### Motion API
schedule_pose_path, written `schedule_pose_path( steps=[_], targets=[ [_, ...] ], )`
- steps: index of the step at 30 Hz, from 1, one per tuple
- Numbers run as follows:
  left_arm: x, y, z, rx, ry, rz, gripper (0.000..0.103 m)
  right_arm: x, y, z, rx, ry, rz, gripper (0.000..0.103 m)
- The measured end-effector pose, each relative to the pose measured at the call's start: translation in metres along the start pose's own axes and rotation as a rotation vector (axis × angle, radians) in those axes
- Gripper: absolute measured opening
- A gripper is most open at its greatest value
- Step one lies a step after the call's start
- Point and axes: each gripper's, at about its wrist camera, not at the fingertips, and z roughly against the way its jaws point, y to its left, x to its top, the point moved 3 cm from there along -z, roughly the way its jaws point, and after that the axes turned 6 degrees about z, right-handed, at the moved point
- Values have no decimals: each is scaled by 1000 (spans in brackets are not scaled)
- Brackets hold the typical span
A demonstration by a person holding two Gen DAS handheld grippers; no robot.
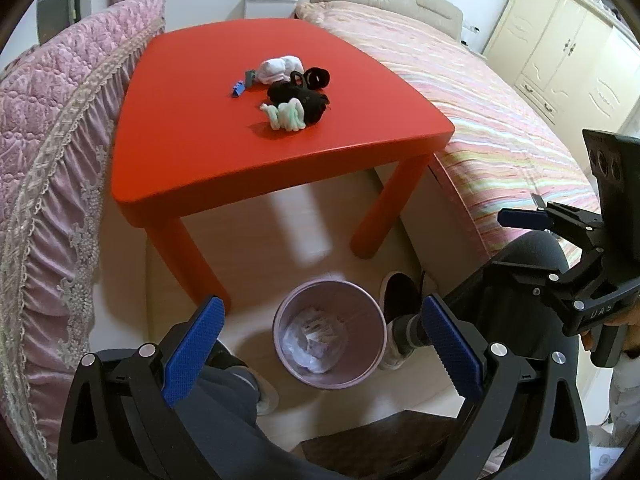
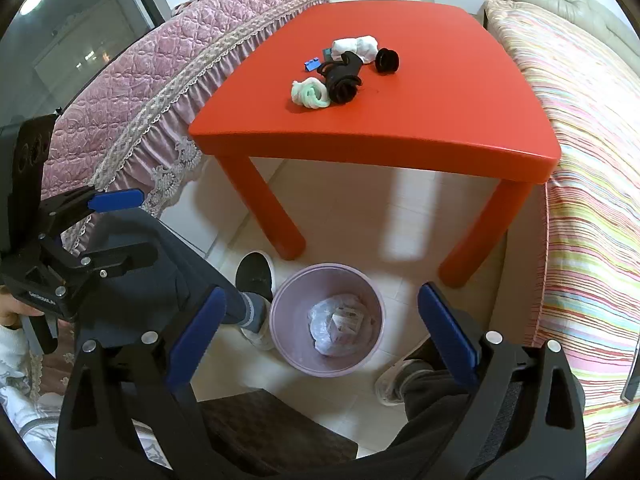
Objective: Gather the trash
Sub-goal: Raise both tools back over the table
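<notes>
A lilac waste bin [image 1: 372, 322] [image 2: 284, 320] stands on the floor before the red table [image 1: 192, 152] [image 2: 460, 120], with crumpled plastic and paper [image 1: 316, 336] [image 2: 340, 324] inside. My left gripper [image 1: 320, 344] hangs open and empty above the bin. My right gripper [image 2: 322, 336] is also open and empty above it. On the table lie a green-white roll [image 1: 286, 116] [image 2: 310, 94], a black bundle [image 1: 304, 100] [image 2: 340, 80], a white bundle [image 1: 278, 68] [image 2: 356, 48], a black ring [image 1: 318, 77] [image 2: 387, 60] and a small blue piece [image 1: 238, 90] [image 2: 311, 65].
A pink quilted sofa cover [image 1: 52, 152] [image 2: 140, 80] flanks the table's left; a striped bed [image 1: 500, 112] [image 2: 588, 184] flanks its right. The person's legs and feet [image 1: 400, 304] [image 2: 256, 280] stand either side of the bin. A dark stool [image 2: 272, 424] is below.
</notes>
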Motion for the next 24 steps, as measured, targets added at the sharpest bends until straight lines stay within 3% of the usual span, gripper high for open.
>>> schedule_pose_path(
  steps=[13,24],
  targets=[
    [15,5,4,-4,-18,6,95,14,-9,6,-5,-17,-19,96],
    [47,14,4,4,-56,-6,95,58,-30,8,-6,-61,-48,96]
  ],
)
